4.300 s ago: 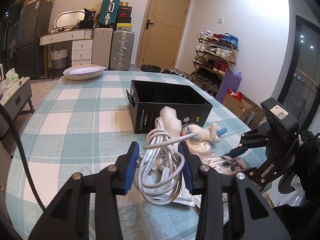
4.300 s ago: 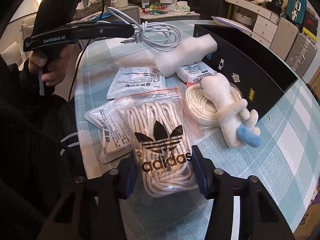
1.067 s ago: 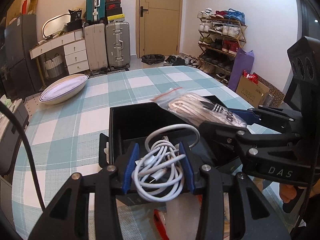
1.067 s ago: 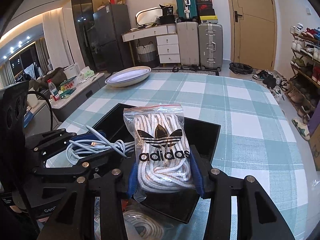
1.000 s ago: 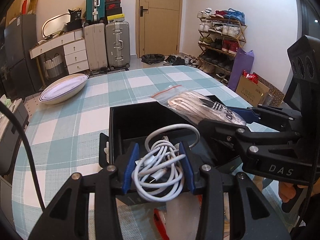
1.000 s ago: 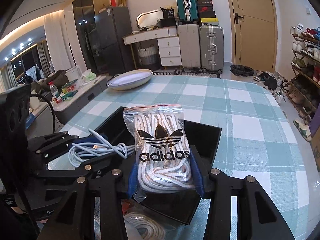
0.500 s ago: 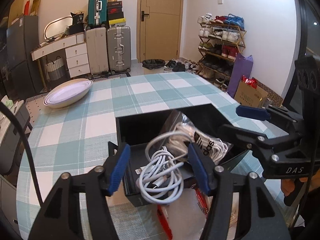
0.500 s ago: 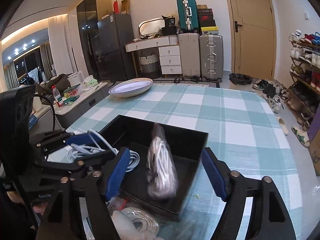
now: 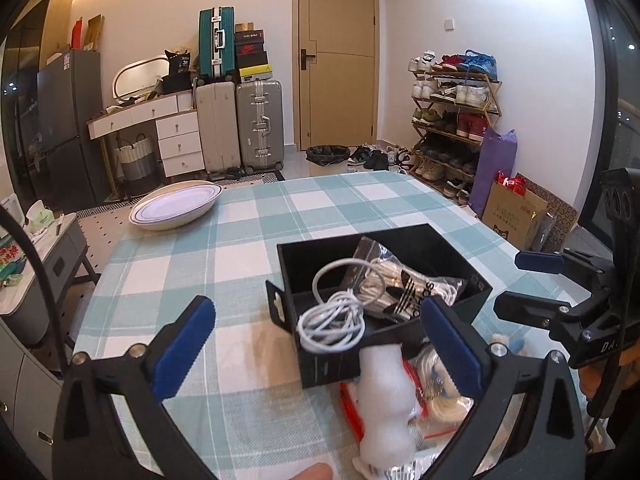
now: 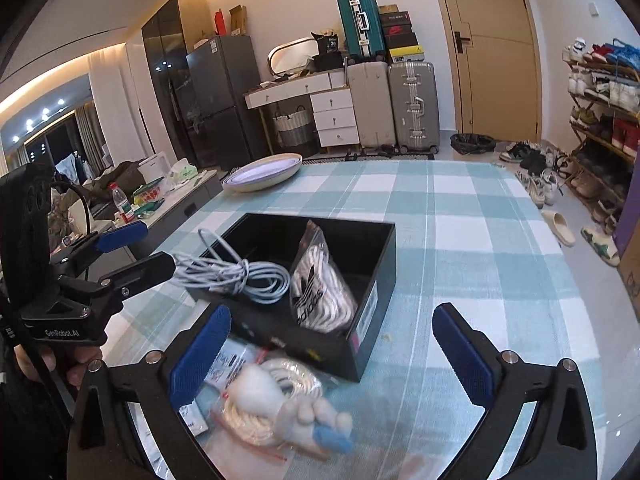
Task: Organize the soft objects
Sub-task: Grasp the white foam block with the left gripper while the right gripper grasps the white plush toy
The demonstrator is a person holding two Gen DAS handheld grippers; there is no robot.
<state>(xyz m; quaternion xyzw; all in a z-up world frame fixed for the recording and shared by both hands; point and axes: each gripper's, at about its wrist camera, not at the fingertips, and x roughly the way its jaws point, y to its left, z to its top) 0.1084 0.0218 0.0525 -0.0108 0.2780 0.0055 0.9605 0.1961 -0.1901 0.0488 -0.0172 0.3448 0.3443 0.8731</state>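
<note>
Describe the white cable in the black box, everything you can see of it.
The white cable is a thin, smooth cord wound into a loose bundle with wraps around its middle. It sits in the black box at the near left corner, partly draped over the rim, with one loop arching above the rest. It rests against the clear bag of white laces beside it. No gripper touches it; no plug end is clearly visible.

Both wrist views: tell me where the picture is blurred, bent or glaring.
Left wrist view: mostly sharp; the door bows with fisheye curve, corners vignetted black; the white foam piece close to the lens is soft. Right wrist view: the plush toy and bagged white rope smear with blur; the ceiling light strip glares.
</note>
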